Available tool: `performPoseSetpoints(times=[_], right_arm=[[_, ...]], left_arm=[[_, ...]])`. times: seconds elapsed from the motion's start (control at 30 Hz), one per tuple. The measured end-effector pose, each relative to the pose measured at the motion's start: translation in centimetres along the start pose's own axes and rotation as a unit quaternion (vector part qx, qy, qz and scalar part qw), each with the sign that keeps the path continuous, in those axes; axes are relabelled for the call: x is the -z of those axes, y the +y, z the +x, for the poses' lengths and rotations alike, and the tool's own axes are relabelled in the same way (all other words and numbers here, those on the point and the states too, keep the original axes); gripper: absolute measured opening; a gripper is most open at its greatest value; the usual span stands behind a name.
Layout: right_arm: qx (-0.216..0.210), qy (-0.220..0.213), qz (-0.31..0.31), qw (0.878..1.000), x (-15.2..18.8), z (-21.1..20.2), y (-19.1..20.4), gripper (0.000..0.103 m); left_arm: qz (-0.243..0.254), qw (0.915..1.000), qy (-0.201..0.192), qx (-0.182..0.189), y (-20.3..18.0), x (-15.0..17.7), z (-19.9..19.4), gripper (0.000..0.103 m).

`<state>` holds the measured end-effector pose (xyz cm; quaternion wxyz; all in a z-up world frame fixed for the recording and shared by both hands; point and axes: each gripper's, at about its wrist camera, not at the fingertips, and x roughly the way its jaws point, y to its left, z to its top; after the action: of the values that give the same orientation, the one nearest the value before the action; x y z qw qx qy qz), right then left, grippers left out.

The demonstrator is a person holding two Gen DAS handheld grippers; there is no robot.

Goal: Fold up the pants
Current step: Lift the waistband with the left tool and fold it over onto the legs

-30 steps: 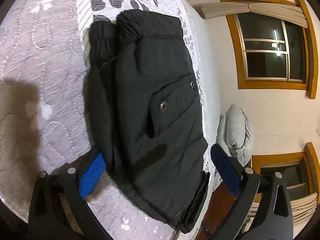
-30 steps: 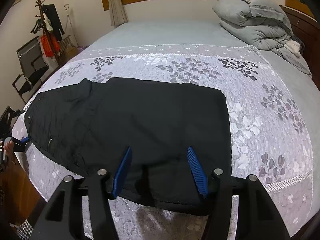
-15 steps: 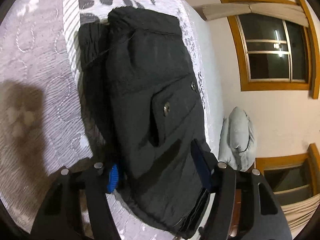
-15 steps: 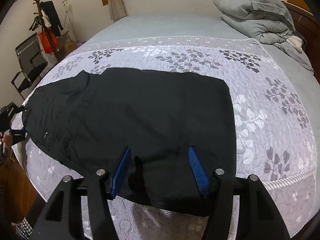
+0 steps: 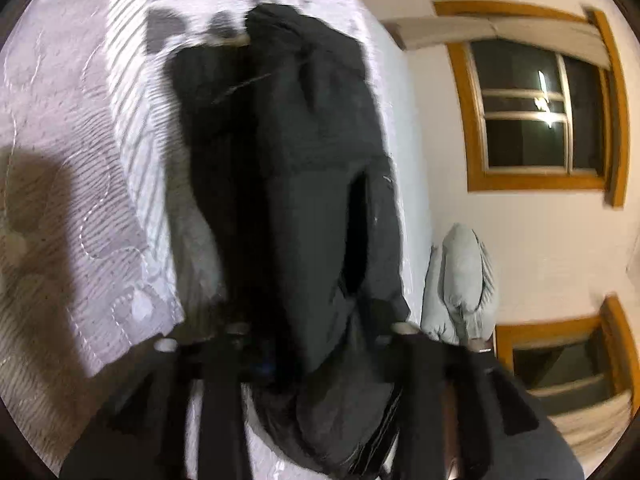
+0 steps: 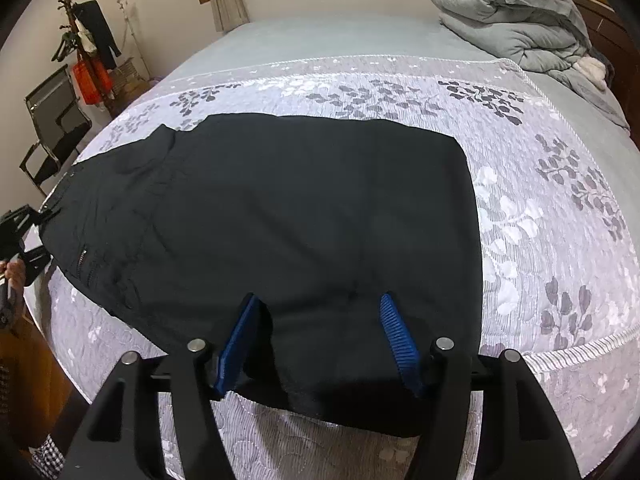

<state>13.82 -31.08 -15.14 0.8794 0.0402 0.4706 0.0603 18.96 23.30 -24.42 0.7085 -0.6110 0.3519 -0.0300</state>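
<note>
Black pants [image 6: 300, 208] lie folded lengthwise across the bed, waist end to the left, leg hems near me. My right gripper [image 6: 320, 320] stands over the hem end, its blue pads [image 6: 240, 340] astride the cloth; its jaws are opening and do not pinch the fabric between them. In the left wrist view the pants [image 5: 300, 200] bunch up between the jaws of my left gripper [image 5: 320, 332], which are closing on the waist end, and cloth hides the pads. The right wrist view shows the left gripper [image 6: 20, 232] at the bed's left edge, held by a hand [image 6: 14, 272].
A lilac floral bedspread [image 6: 560, 220] covers the bed. A grey duvet [image 6: 512, 20] is piled at the far right corner. A black chair [image 6: 52, 128] and a coat rack [image 6: 84, 52] stand beyond the left edge. A wood-framed window [image 5: 536, 108] is on the wall.
The left jaws have come together from wide open onto the waist end, and the cloth there now bunches up. The right gripper has sunk a little closer to the hem.
</note>
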Motion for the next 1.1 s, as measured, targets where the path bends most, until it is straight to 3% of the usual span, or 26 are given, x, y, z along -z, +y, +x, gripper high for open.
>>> performPoseSetpoints(times=[0.13,0.17,0.2,0.37,0.67,0.87,1.1], right_arm=[[0.000,0.000,-0.001,1.000,0.1,0.2,0.1,0.066],[-0.001,0.001,-0.001,1.000,0.2,0.2,0.1,0.066],[-0.001,0.001,-0.001,1.000,0.2,0.3,0.1,0.066],[-0.001,0.003,-0.003,1.000,0.3,0.4,0.1,0.067],[-0.004,0.001,0.000,1.000,0.2,0.5,-0.1,0.068],[-0.009,-0.004,0.008,1.000,0.3,0.2,-0.3,0.068],[-0.014,-0.009,0.015,1.000,0.4,-0.1,-0.5,0.068]], left_arm=[[0.004,1.0000,-0.004,-0.001,-0.6,0.1,0.7,0.051],[0.012,0.9999,-0.004,-0.004,-0.9,0.3,0.8,0.044],[0.024,0.9996,-0.004,-0.010,-1.2,0.4,0.8,0.030],[0.037,0.9993,-0.005,-0.001,-1.8,0.1,0.3,0.015],[0.132,0.9904,-0.041,0.000,-7.4,1.9,-1.1,0.012],[0.210,0.9763,-0.053,0.001,-11.0,3.9,-1.5,0.012],[0.326,0.9442,-0.049,-0.003,-16.5,7.5,-0.6,0.012]])
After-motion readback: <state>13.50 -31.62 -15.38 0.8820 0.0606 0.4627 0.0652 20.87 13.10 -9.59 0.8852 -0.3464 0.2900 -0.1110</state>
